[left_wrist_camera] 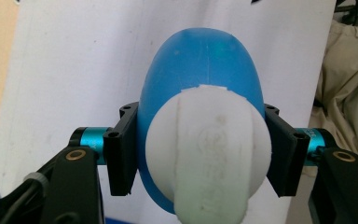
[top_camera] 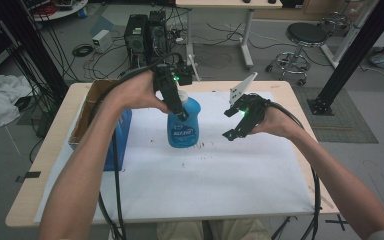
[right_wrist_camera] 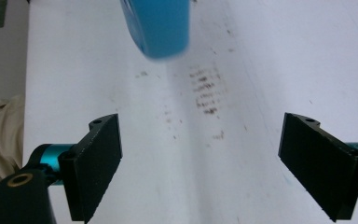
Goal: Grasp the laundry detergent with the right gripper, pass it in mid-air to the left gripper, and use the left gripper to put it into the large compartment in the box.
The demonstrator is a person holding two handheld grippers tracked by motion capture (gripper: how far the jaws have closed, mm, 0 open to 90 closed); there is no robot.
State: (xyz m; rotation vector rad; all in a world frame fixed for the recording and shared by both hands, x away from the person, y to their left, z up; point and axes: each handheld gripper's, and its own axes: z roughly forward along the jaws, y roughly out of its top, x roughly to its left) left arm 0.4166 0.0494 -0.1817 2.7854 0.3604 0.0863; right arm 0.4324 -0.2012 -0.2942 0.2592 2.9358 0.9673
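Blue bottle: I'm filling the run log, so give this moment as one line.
left gripper: shut on blue bottle, near white cap | right gripper: open, empty | white sheet: dark specks

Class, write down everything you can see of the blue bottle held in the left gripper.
The blue bottle looks like smooth plastic, rounded and wider toward the base, with a white cap on top and a label with white lettering on its front. It stands upright over the white sheet near the table's middle; whether its base touches the sheet cannot be told. The left gripper clamps it just below the cap, one black pad on each side.
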